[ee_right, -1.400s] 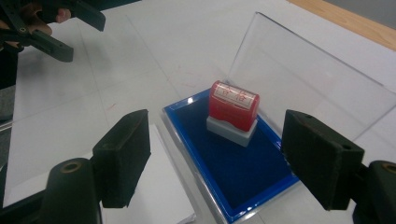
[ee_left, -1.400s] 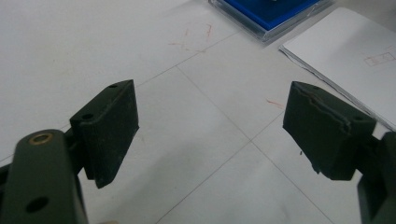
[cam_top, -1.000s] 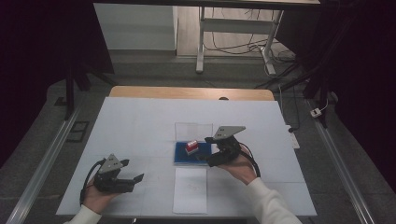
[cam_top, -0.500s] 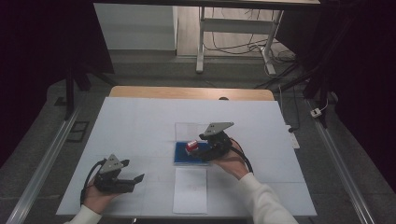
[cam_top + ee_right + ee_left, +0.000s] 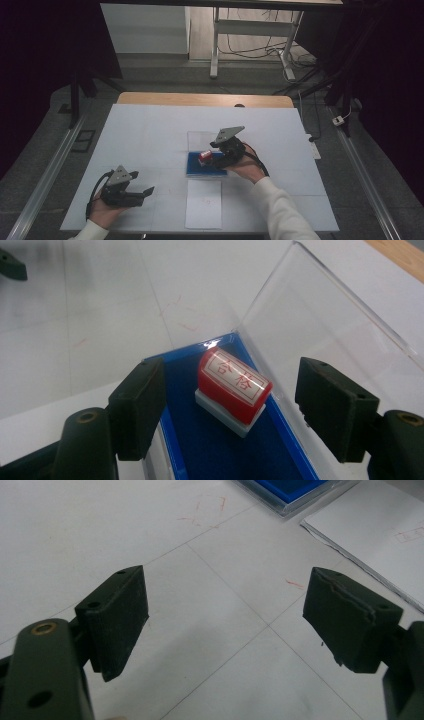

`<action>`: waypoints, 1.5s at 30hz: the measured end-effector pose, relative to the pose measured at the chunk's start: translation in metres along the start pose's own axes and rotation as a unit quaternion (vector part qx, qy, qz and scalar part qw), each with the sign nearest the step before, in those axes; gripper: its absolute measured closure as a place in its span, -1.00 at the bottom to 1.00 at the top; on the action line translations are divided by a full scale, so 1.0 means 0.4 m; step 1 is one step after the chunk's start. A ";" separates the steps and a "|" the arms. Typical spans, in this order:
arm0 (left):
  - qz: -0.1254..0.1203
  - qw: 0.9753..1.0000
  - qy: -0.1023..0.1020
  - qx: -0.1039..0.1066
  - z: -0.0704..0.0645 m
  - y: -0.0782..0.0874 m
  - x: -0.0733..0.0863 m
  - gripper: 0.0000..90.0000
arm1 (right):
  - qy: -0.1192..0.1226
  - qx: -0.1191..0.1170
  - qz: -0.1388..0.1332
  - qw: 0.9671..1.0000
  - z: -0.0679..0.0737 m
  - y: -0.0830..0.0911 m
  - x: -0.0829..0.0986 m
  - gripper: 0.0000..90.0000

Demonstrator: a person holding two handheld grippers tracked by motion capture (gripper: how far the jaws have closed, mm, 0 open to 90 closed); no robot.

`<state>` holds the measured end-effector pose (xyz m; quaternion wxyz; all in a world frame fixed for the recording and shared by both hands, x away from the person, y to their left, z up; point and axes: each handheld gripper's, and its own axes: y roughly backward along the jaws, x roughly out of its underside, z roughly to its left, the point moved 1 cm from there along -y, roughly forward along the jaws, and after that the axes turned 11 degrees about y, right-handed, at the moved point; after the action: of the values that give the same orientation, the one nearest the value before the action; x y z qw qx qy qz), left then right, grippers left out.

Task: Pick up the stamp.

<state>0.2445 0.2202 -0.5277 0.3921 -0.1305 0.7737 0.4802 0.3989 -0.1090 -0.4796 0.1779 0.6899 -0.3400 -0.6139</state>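
The right gripper [image 5: 216, 156] slid in from the right side of the blue case [image 5: 196, 170] and ended up over it, wide-open jaws either side of the red stamp [image 5: 205, 156], not touching it as far as I could see.

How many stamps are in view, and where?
1. The red stamp lies inside the open blue case, between the open jaws of the right claw. The clear lid stands raised beside it; none other visible.
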 end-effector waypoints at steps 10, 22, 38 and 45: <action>0.000 1.000 0.000 0.002 0.002 -0.001 -0.002 -0.60 | 0.047 -0.028 0.020 0.998 -0.015 -0.015 -0.016 -0.28; 0.002 1.000 0.001 0.005 0.005 -0.002 -0.002 -0.60 | 0.080 -0.050 0.034 0.995 -0.035 -0.046 -0.016 -0.19; 0.005 1.000 0.002 0.004 0.007 -0.004 -0.002 -0.60 | 0.113 -0.060 0.046 0.991 -0.034 -0.053 -0.004 0.30; 0.005 1.000 0.003 0.004 0.008 -0.004 -0.001 -0.60 | 0.113 -0.063 0.038 0.991 -0.027 -0.064 -0.014 0.24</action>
<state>0.2473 0.2221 -0.5291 0.3882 -0.1269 0.7771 0.4789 0.4157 -0.0890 -0.4907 0.2812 0.7290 -0.3045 -0.5448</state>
